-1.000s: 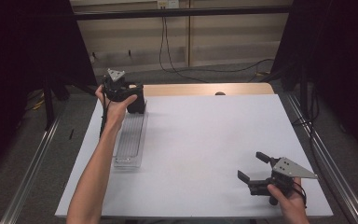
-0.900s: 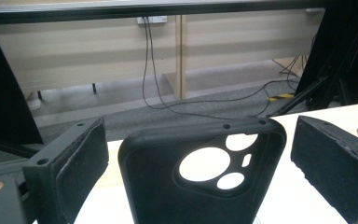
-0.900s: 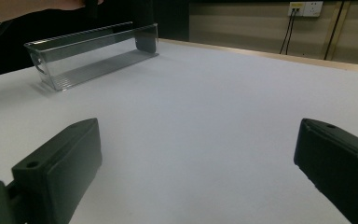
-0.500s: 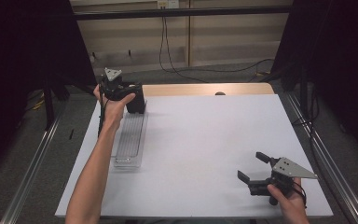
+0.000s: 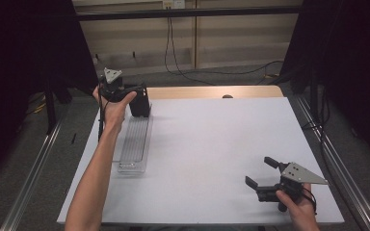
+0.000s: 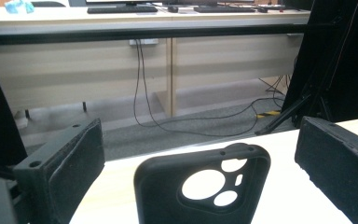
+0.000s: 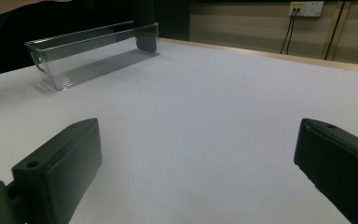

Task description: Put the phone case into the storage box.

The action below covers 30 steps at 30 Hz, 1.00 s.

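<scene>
A black phone case [image 6: 168,196] with round camera cutouts stands upright at the far end of a clear plastic tray [image 5: 134,144]. In the high view the case [image 5: 140,108] is a dark block at the tray's far end. My left gripper [image 5: 134,94] is held over that end. In the left gripper view its jaws [image 6: 198,130] stand wide apart on either side of the case, open and clear of it. My right gripper [image 5: 259,171] rests open near the table's front right, and nothing lies between its jaws [image 7: 198,140]. From there the tray [image 7: 88,51] and the case [image 7: 147,42] show far off.
The white table top [image 5: 212,144] has a wooden strip along its far edge. Metal rails run along both sides on the floor. Cables hang behind the table. A small dark spot [image 5: 227,96] sits on the wooden strip.
The left gripper has shifted very slightly to the left above the tray's far end. The right gripper has stayed still.
</scene>
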Each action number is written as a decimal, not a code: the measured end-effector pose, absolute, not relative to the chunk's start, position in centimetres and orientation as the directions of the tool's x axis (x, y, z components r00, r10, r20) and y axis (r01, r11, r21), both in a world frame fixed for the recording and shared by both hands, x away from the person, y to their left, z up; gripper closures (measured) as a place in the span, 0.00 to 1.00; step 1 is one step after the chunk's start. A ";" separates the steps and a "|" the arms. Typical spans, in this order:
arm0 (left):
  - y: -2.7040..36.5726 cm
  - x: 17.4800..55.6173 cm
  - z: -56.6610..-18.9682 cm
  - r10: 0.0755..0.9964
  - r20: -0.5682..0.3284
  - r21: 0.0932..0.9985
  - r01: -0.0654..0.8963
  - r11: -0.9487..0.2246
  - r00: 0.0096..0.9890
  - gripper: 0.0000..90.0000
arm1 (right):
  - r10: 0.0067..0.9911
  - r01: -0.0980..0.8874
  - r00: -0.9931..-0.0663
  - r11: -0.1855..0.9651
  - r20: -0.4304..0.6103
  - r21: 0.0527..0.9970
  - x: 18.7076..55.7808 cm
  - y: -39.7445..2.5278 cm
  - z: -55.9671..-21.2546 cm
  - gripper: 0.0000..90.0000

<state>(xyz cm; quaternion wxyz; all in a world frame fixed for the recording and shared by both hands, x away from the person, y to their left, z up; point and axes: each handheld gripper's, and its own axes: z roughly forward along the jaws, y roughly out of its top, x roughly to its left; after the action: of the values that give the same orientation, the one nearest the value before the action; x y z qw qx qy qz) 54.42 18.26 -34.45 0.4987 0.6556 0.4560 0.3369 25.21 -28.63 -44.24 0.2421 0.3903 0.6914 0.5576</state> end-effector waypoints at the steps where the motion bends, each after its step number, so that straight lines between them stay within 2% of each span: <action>1: 18.3 54.4 -34.4 0.935 -0.016 0.960 0.266 -0.085 0.356 0.02 | 0.810 0.269 -0.577 0.072 0.101 0.960 25.2 -28.6 -44.2 0.01; 4: 18.3 54.2 -34.2 0.932 -0.003 0.960 0.261 -0.099 0.363 0.02 | 0.811 0.265 -0.577 0.072 0.099 0.961 25.2 -28.7 -44.2 0.01; 9: 18.4 53.8 -33.7 0.924 -0.032 0.967 0.244 -0.066 0.380 0.02 | 0.809 0.261 -0.580 0.075 0.094 0.962 25.2 -28.6 -44.1 0.00; 20: 18.6 52.7 -32.8 0.914 -0.010 0.972 0.220 -0.087 0.407 0.02 | 0.819 0.257 -0.567 0.072 0.090 0.964 25.2 -28.7 -44.1 0.01; 30: 18.9 51.0 -32.5 0.893 -0.036 0.974 0.216 -0.069 0.448 0.02 | 0.851 0.243 -0.519 0.059 0.078 0.968 25.1 -29.2 -43.9 0.00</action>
<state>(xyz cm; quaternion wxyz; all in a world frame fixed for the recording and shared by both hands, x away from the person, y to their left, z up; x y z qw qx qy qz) 50.97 18.88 -32.50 0.5373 0.6599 0.4203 0.3149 25.13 -29.18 -43.92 0.2751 0.4059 0.6738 0.5528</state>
